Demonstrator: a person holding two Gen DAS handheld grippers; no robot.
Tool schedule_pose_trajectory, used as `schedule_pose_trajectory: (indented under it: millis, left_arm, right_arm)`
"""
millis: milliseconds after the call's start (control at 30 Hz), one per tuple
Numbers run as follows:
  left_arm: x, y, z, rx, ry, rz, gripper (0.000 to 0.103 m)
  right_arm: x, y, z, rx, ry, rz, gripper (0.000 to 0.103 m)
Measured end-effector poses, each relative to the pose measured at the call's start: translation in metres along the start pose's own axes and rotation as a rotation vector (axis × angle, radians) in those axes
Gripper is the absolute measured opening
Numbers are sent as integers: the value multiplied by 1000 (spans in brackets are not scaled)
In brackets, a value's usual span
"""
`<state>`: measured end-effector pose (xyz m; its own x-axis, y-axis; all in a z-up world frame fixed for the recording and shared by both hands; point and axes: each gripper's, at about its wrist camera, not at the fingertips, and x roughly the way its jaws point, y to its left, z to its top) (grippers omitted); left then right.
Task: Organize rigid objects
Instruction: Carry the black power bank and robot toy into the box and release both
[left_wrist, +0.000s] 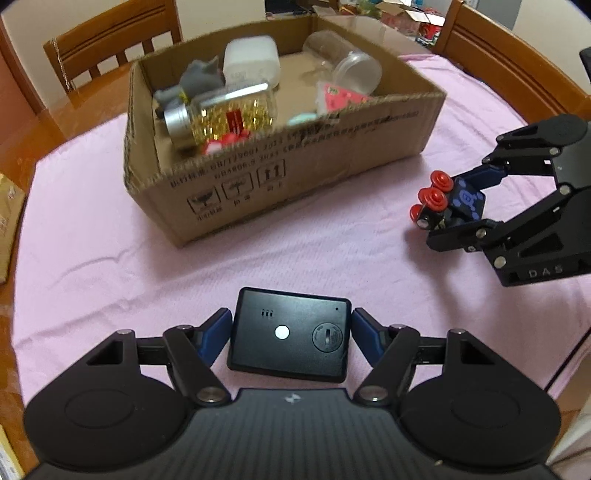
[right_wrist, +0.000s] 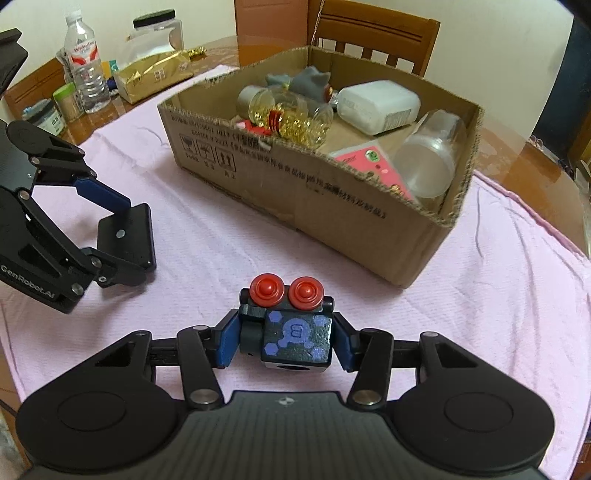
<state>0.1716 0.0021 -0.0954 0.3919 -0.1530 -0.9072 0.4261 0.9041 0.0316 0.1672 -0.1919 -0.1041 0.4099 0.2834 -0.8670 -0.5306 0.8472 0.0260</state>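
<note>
A pink cloth (right_wrist: 480, 295) covers a glossy wooden table (right_wrist: 517, 155). Wooden chairs (left_wrist: 110, 48) stand behind it. At one bare corner sit a clear water bottle (right_wrist: 83, 62), a gold foil packet (right_wrist: 151, 75) and a black-lidded plastic jar (right_wrist: 159, 33).

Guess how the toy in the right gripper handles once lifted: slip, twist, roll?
The toy looks like hard, rigid plastic, so it probably won't deform. The right gripper pads sit on its flat sides, so slip seems unlikely. Its red wheels overhang the front, so it may pitch forward slightly and roll if set down on them.
</note>
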Motion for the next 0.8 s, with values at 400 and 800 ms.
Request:
schedule_pose_trajectory:
  millis: [400,800]
  left_arm:
    - [-61,11,32,28,-88,-28,70]
    - [-80,29,67,25,-191,20,70]
  right_arm:
    - [-66,-17,52,-8,-107,5,56]
    - [-16,-50,136,-11,-125,-71,56]
